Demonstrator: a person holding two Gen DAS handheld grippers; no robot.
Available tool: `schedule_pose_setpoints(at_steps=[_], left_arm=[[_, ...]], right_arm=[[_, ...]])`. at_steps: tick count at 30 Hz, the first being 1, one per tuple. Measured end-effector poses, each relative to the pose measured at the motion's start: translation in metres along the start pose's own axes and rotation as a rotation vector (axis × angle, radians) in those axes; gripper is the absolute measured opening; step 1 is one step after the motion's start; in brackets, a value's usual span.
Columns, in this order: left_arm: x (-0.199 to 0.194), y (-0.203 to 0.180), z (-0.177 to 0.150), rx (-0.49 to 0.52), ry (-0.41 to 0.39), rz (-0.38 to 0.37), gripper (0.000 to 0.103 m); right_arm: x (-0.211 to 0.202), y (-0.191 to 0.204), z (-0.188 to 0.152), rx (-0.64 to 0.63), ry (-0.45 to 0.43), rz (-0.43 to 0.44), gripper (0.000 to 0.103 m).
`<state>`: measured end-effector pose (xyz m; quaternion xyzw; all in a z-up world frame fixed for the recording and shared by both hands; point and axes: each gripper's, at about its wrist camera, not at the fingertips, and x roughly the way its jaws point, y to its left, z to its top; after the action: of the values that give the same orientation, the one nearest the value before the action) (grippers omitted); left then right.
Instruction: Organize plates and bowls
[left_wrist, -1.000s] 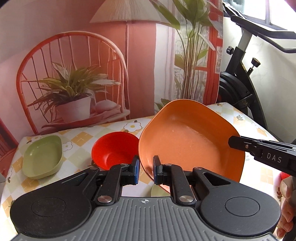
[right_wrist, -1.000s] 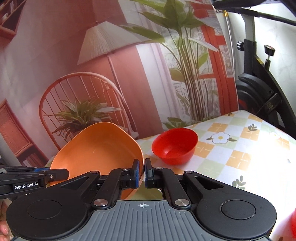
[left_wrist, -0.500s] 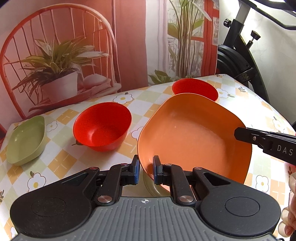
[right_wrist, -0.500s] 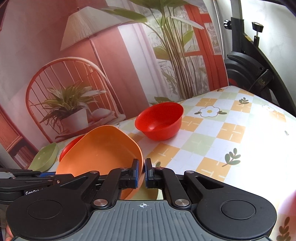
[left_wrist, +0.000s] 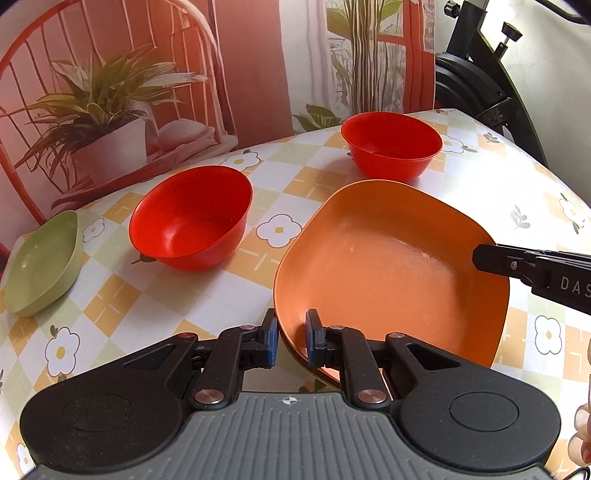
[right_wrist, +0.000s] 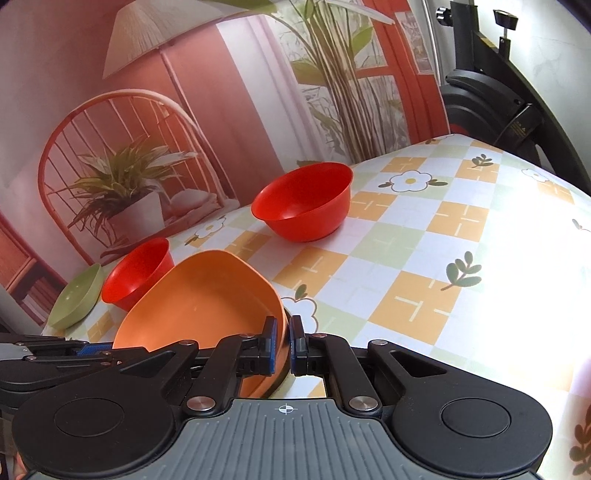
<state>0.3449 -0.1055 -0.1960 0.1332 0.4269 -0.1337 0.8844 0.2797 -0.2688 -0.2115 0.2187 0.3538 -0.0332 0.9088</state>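
- Lowered since a second ago, my orange plate (left_wrist: 388, 273) sits near the counter (left_wrist: 236, 291).
- Left hand-held gripper (left_wrist: 290, 341) pinches its near rim.
- Right hand-held gripper (right_wrist: 282, 345) pinches the opposite rim.

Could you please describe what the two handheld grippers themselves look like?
Both match: the left gripper and right gripper have a ribbed grey body, matte black linkage arms with silver pivot pins, round black caps and blue pads. The right one's side reads "DAS" in white.
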Motion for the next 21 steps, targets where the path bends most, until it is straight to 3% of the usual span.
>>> schedule_pose_setpoints(at_steps=[14, 21], left_arm=[[0.004, -0.003, -0.002, 0.013, 0.026, 0.020, 0.016], [0.001, -0.001, 0.000, 0.000, 0.014, 0.021, 0.016]], right_arm=[[0.001, 0.000, -0.001, -0.019, -0.005, -0.010, 0.008], [-0.010, 0.001, 0.000, -0.043, -0.048, -0.023, 0.008]])
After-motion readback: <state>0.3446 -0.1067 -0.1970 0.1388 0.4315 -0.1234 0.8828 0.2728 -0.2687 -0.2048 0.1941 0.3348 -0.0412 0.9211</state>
